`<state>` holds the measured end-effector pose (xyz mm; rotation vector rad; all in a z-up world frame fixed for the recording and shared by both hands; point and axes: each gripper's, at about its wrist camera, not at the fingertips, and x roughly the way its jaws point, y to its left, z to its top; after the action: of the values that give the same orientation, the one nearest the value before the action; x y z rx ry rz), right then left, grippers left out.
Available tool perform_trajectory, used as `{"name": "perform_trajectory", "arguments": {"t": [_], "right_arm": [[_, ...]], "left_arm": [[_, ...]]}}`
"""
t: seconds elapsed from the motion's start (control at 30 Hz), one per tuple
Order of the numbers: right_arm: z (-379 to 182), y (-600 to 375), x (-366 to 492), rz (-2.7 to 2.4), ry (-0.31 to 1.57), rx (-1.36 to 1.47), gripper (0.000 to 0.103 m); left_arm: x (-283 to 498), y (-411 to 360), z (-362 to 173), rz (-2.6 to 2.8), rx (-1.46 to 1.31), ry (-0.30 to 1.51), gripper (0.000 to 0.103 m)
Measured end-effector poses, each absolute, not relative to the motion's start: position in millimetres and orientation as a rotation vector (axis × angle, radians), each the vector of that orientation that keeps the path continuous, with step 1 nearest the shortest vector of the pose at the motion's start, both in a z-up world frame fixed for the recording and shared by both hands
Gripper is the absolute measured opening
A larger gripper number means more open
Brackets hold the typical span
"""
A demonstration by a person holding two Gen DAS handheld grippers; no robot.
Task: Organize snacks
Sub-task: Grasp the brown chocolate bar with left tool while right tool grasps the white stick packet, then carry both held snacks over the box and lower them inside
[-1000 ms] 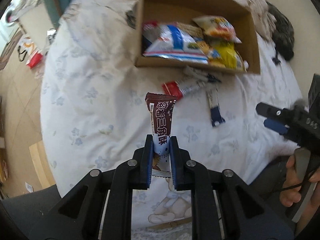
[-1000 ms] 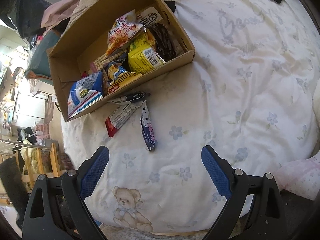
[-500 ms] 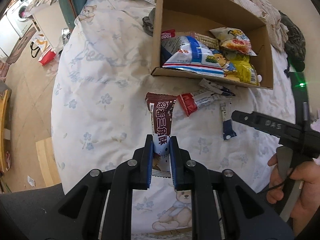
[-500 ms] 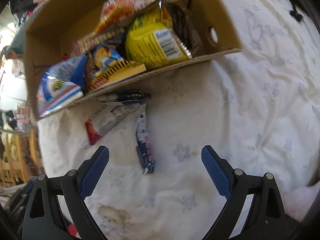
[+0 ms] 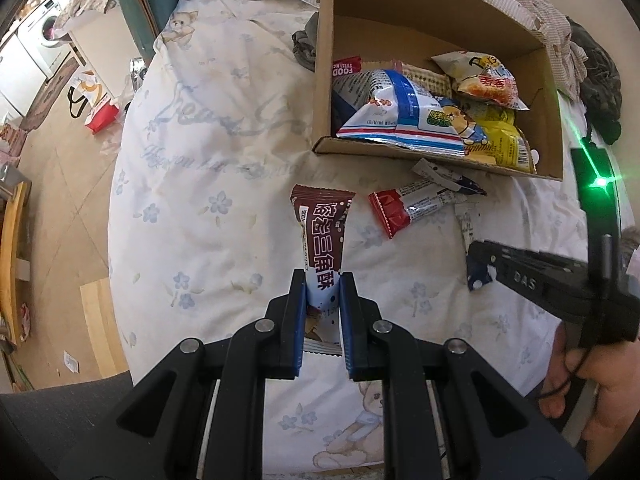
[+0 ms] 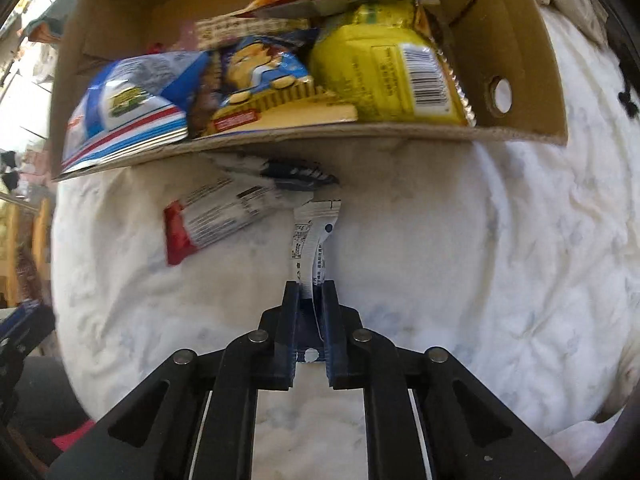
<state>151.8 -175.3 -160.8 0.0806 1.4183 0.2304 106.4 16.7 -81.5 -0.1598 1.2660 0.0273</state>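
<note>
Left gripper clamped on brown wrapper printed 熔岩三角酥, right gripper pinching white-and-blue sachet, red "FOOD" packet in cardboard box

A bed in a sunlit room, beside a tiled floor.
A floral sheet with teddy-bear prints covers the bed; a washing machine stands far left, a red-and-white bag lies on the floor, and what may be wooden furniture lines the edge.

Washing machine; red bag on floor
</note>
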Motion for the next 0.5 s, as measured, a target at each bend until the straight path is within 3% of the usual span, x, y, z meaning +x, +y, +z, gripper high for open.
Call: {"name": "perform_trajectory", "arguments": {"t": [0.5], "right_arm": [[-134, -197, 105, 0.274, 1.413, 0.194, 0.011]], "left_arm": [[104, 25, -82, 0.062, -0.156, 1.249, 0.013]]}}
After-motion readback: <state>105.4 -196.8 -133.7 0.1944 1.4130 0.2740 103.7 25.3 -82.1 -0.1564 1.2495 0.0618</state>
